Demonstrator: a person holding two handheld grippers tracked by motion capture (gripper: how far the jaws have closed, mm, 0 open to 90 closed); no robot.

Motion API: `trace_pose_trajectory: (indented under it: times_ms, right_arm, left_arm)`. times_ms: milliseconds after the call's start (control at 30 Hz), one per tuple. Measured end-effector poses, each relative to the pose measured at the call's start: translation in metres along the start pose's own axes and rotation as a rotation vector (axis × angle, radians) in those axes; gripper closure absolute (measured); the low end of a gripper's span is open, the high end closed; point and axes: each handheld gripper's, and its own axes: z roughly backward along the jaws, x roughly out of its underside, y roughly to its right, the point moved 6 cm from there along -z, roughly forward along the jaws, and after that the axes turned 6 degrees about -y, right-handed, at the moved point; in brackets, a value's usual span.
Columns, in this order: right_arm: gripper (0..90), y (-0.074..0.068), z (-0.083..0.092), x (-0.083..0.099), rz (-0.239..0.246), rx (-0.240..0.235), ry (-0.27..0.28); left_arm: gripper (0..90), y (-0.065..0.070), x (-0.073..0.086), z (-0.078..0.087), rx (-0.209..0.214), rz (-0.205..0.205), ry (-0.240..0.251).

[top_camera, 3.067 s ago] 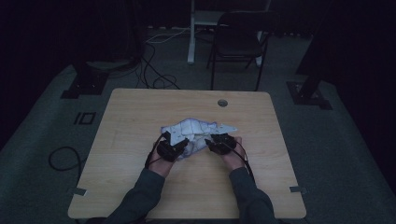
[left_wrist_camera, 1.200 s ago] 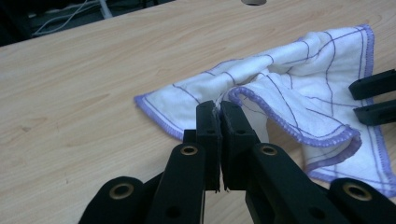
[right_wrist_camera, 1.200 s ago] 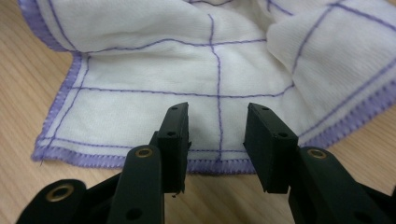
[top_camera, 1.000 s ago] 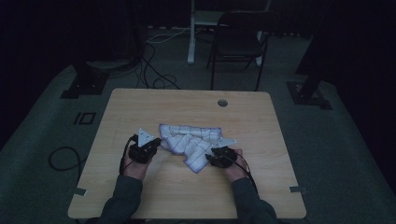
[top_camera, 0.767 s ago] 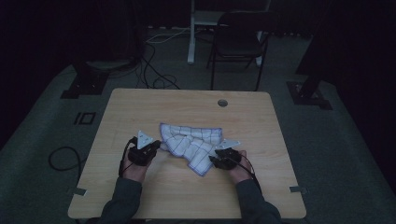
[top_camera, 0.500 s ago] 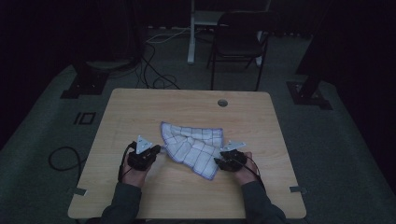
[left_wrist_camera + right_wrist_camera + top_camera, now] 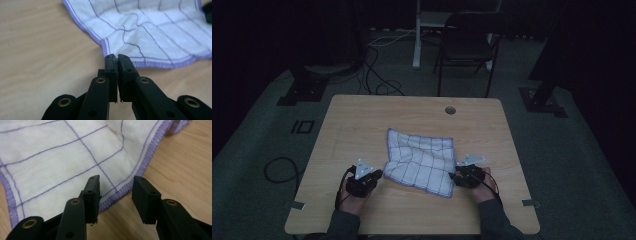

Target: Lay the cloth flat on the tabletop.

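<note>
I see the light wooden table (image 7: pixel 362 120) carrying a white, purple-checked cloth (image 7: pixel 422 160) spread flat between my two grippers.

- The room is lying in dim light, and its far walls are fading into black.
- A light wooden worktop (image 7: pixel 362 120) is standing on a grey carpeted floor (image 7: pixel 257 150), with a round cable hole (image 7: pixel 450 110) showing near its far edge.
- A dark chair (image 7: pixel 467 50) is standing beyond the worktop, just beside a pale post (image 7: pixel 417 35).
- Black cables (image 7: pixel 372 75) are trailing across the floor.
- Dark stand bases (image 7: pixel 302 92) are sitting at both far corners.
</note>
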Motion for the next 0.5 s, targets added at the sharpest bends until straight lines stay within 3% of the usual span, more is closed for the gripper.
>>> trace_pose_trajectory:
  times_ms: [500]
  right_arm:
    - [58.4, 0.001, 0.011, 0.014, 0.0, 0.046, 0.003]
  left_arm:
    - [86.8, 0.024, 0.031, 0.005, 0.043, -0.009, -0.061]
